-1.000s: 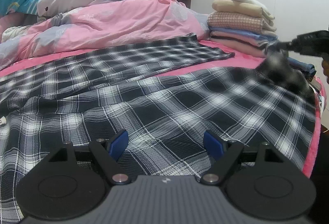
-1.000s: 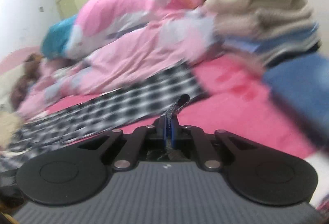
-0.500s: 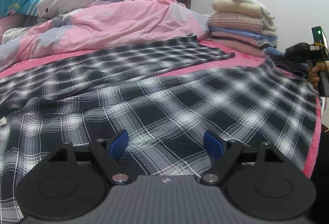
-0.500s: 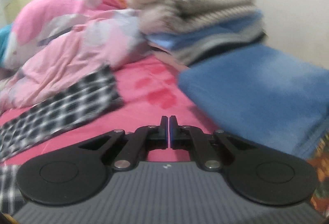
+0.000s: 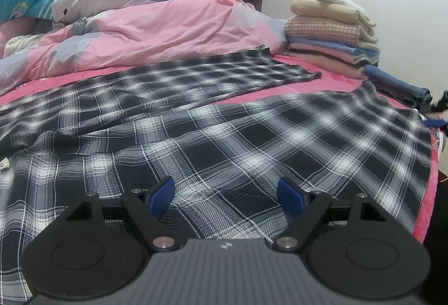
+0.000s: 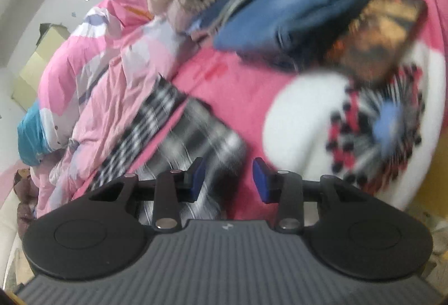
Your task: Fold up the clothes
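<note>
A black-and-white plaid garment (image 5: 229, 131) lies spread flat over the pink bed. My left gripper (image 5: 225, 194) is open and empty, low over the garment's near part. My right gripper (image 6: 228, 179) is open and empty, above the far corner of the plaid garment (image 6: 193, 134); that view is blurred and tilted. A bit of the right gripper shows at the right edge of the left wrist view (image 5: 441, 112).
A stack of folded clothes (image 5: 333, 30) stands at the bed's back right, with a folded blue item (image 5: 397, 84) beside it. A bunched pink duvet (image 5: 145, 19) fills the back. The pink sheet (image 6: 238, 86) shows a white patterned patch (image 6: 336, 123).
My right gripper let go of the plaid garment's corner, which dropped flat on the bed. It then opened and swung away to the right. The left gripper has not moved.
</note>
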Tool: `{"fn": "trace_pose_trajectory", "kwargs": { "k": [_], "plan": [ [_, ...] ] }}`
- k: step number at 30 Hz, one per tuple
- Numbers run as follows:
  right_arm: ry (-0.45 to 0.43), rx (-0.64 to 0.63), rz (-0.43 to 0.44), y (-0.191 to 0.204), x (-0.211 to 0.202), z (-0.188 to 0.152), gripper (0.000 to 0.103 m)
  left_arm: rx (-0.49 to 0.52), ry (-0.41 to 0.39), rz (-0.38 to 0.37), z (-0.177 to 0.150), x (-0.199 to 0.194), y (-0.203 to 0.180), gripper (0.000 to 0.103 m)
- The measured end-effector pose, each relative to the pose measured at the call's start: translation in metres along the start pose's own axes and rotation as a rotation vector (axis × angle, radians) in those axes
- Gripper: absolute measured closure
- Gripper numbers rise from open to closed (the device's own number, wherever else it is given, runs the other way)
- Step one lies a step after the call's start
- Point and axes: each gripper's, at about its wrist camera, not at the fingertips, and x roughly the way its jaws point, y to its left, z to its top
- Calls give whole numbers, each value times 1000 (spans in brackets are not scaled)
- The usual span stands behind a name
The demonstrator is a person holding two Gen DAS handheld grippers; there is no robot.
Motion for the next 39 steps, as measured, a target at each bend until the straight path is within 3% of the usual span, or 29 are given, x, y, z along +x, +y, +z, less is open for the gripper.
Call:
{"fn": "trace_pose_trajectory", "kwargs": {
  "k": [2,8,13,19,22,24,26,31,35,37,39],
  "plan": [
    [-5,-17,-10,5,4,-4,69,2,1,3,0,0,-1,21],
    [-18,-182,101,60,14,-2,69,4,1,13,0,0,-2,21],
    [-65,-163,281,56,-7,0,67,4,-1,14,0,-1,-3,21],
    [-118,71,129,1,-20,0,68,1,-1,17,1,1,-5,21],
    [-91,87,85,-4,-13,-5,79,1,-1,19,0,1,-5,21],
    [-72,16,57,8,-2,-9,83,2,-1,20,1,1,-6,21],
    [-68,-73,23,24,8,-14,99,3,0,21,1,1,-6,21],
    [-138,-459,-36,92,24,-34,101,7,1,25,1,1,-7,21],
    [-91,-914,-128,144,45,-78,91,8,1,23,1,1,-7,21],
    [-76,-1046,-128,153,46,-97,81,7,1,23,2,1,-7,20],
    [-93,-1025,-64,152,31,-99,76,6,0,21,2,1,-7,20]
  ]
}}
